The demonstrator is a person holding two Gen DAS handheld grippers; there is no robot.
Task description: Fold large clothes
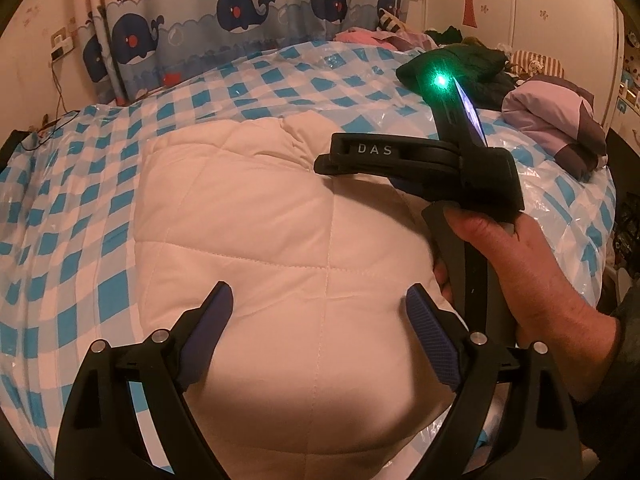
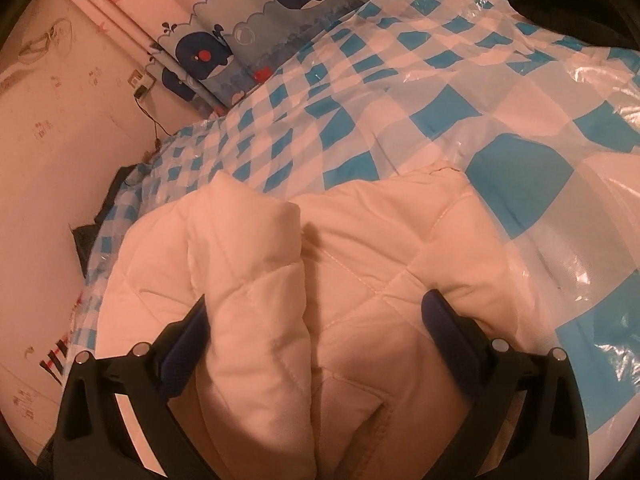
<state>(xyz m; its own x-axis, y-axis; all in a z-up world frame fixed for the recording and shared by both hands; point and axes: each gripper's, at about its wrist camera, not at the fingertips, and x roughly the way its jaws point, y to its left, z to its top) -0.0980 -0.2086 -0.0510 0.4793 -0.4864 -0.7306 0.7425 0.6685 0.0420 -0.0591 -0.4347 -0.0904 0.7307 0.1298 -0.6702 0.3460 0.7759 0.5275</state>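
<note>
Here the white quilted coat (image 1: 288,248) lies spread on the bed, on top of a blue-and-white checked plastic sheet (image 1: 80,208). The left tool (image 1: 318,320) hangs over the near part of the coat with its two blue-padded fingers (image 1: 208,332) wide apart and nothing between them. The right tool (image 2: 316,344) sits low on the coat, its fingers spread on either side of a bunched, puffy fold of the padding; whether the pads actually press the fabric cannot be told. In the left wrist view the person's right hand (image 1: 516,264) grips the black handle of that tool beside the coat. Beyond the coat, a dark green garment (image 1: 460,64) and a lilac one (image 1: 556,120) lie heaped on the sheet, and a whale-print curtain (image 1: 224,16) hangs behind the bed.
</note>
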